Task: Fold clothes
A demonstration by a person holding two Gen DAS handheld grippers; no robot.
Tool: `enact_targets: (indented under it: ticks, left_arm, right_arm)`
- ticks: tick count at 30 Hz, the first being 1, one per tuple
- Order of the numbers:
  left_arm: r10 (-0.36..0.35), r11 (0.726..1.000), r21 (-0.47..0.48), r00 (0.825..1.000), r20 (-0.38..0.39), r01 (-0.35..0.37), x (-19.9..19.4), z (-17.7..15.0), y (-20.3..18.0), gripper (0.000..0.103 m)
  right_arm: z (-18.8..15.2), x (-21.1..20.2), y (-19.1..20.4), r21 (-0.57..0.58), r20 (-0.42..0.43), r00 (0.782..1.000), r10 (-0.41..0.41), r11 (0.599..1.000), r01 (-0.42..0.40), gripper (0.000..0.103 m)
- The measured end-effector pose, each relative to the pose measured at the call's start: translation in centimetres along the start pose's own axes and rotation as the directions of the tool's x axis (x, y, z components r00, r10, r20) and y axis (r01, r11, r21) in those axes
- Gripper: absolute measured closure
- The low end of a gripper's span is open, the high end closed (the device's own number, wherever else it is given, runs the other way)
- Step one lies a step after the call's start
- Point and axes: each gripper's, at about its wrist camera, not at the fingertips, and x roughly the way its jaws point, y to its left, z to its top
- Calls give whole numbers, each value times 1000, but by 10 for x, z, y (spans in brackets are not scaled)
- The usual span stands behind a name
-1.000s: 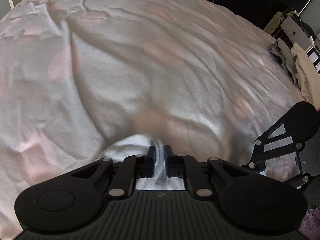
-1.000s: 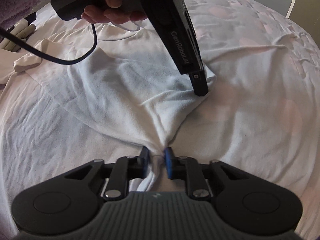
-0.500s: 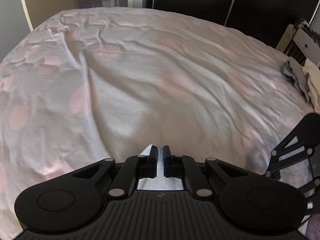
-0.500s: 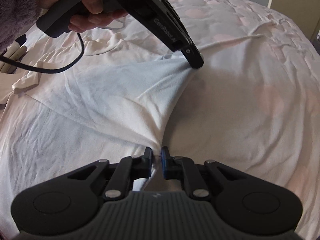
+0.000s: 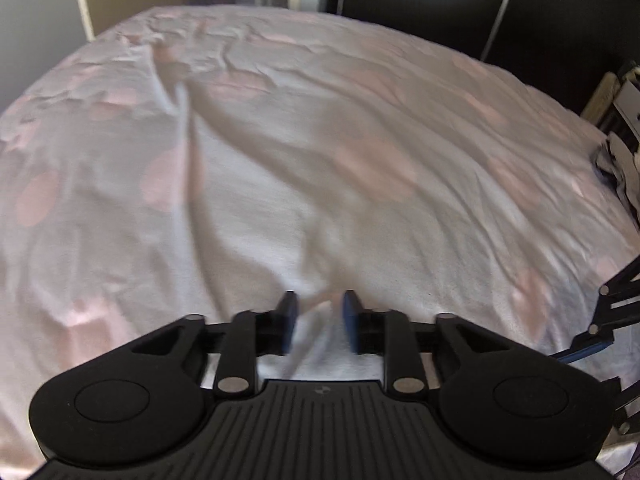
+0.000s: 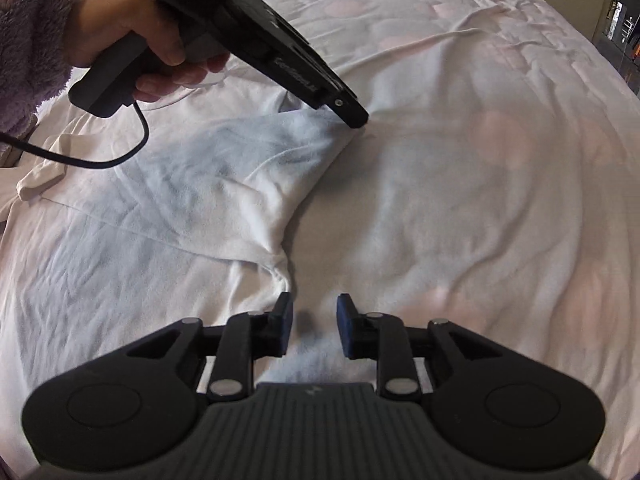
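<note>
A white T-shirt (image 6: 224, 176) lies on the bed with one side folded over its body. Its lower folded corner (image 6: 280, 270) rests just beyond my right gripper's left fingertip. My right gripper (image 6: 314, 320) is opening, with only bedsheet between its blue pads. A hand in a fuzzy purple sleeve (image 6: 28, 40) holds my left gripper (image 6: 354, 118) at the fold's far corner. In the left wrist view my left gripper (image 5: 319, 314) is opening too. A loose ridge of white cloth (image 5: 316, 344) runs between its pads, which do not press it.
The bed (image 5: 360, 120) has a wrinkled white sheet with pale pink dots. Dark wardrobe doors (image 5: 440, 0) stand behind it. A heap of clothes (image 5: 616, 168) lies off its right edge. A black cable (image 6: 100, 160) hangs from the left handle over the shirt.
Both grippers were shut on pinched shirt fabric and have spread their jaws. The taut fold has dropped slack onto the bed. The right gripper has shifted right, off the shirt corner.
</note>
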Motion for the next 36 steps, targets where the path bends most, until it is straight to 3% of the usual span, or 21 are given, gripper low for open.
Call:
enact_targets:
  ticks: [5, 7, 10, 15, 19, 26, 28, 29, 32, 36]
  left_arm:
    - [48, 997, -63, 998, 36, -45, -60, -22, 14, 65]
    - [93, 993, -73, 995, 32, -90, -90, -39, 19, 65]
    - [168, 981, -101, 986, 19, -166, -138, -69, 26, 65]
    - [322, 923, -212, 946, -31, -321, -219, -149, 35, 65]
    - [411, 869, -277, 910, -56, -410, -257, -213, 32, 61]
    - [451, 843, -307, 891, -46, -442, -259, -274, 1, 58]
    - [465, 836, -299, 883, -60, -460, -251, -284, -6, 56]
    - [473, 833, -289, 878, -72, -472, -246, -290, -9, 56]
    - [512, 826, -203, 851, -117, -525, -229, -300, -17, 55]
    - [578, 806, -44, 801, -157, -590, -204, -310, -27, 54]
  right_arm:
    - [-5, -5, 13, -12, 34, 999, 40, 999, -40, 79]
    - [-4, -1, 9, 7, 36, 998, 55, 998, -55, 88]
    - [-4, 4, 21, -12, 29, 999, 25, 1000, -25, 88]
    - [-4, 5, 45, -8, 41, 999, 21, 1000, -21, 84]
    - [-14, 2, 76, 29, 65, 997, 29, 999, -31, 83]
    - [-31, 13, 132, 110, 112, 993, 35, 993, -47, 80]
    - [-30, 22, 144, 114, 111, 994, 23, 993, -36, 69]
    - [-29, 27, 150, 103, 105, 994, 12, 994, -23, 69]
    - [-21, 40, 167, 7, 62, 997, -53, 999, 53, 69]
    - [-16, 48, 170, -2, 97, 993, -72, 997, 73, 68]
